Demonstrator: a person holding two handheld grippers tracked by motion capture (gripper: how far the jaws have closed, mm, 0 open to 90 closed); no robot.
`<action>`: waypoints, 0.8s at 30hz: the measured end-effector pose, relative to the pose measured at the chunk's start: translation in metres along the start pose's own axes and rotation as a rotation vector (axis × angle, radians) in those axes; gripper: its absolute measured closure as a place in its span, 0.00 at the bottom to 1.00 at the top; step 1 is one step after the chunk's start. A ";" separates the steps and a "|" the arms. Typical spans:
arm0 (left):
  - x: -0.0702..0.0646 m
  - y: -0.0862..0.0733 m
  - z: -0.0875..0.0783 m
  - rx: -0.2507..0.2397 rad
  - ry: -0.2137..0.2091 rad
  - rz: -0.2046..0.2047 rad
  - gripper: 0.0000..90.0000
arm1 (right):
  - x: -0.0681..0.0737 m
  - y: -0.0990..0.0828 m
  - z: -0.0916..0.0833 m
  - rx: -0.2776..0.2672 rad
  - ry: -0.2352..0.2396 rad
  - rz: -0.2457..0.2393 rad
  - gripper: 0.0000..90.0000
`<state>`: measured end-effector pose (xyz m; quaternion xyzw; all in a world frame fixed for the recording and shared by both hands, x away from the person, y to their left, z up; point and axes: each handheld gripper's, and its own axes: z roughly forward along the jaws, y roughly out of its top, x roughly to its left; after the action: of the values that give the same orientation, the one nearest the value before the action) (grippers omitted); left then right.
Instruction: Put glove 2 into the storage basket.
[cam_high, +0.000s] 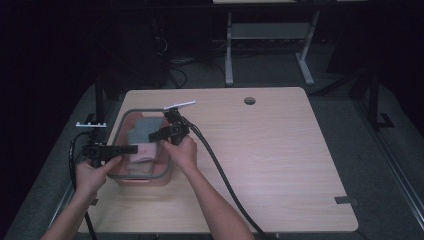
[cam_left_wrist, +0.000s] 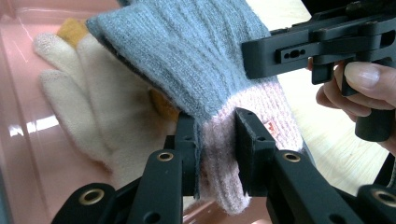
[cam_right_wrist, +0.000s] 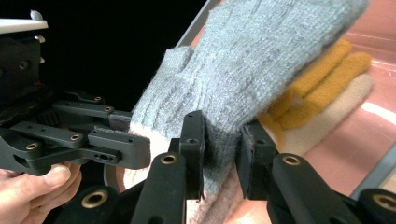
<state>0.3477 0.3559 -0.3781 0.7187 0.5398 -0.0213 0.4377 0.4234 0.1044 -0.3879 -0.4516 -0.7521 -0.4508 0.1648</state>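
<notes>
Looking down from the high view, both tools meet over the pink plastic tub (cam_high: 121, 125) at the desk's (cam_high: 280, 150) left side. Left tool (cam_left_wrist: 217, 126) is clamped on the grey knit glove's (cam_left_wrist: 196, 60) pale pink cuff, above cream and mustard gloves (cam_left_wrist: 93, 107). Right tool (cam_right_wrist: 223, 135) pinches the same glove's (cam_right_wrist: 252, 60) grey body, fingers running away from its jaws.

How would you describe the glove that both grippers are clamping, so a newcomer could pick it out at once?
Start at the pink plastic bin with a grey rim on the left of the wooden table. Inside it, the grey knitted glove with a pale pink cuff lies on top, pinched by the left gripper and the right gripper. Its neighbours beneath are cream and mustard yellow.
</notes>
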 end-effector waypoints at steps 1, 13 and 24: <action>0.001 -0.001 0.000 0.000 0.000 -0.003 0.80 | 0.000 0.000 0.000 0.000 0.001 0.001 0.82; 0.011 -0.007 0.004 0.026 0.052 -0.020 0.80 | -0.001 0.000 -0.003 -0.016 -0.044 -0.007 0.80; 0.002 0.000 0.004 0.055 0.170 0.020 0.61 | 0.000 -0.001 -0.010 -0.016 -0.041 -0.022 0.78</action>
<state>0.3500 0.3543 -0.3819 0.7352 0.5668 0.0292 0.3706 0.4209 0.0962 -0.3825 -0.4537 -0.7565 -0.4495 0.1408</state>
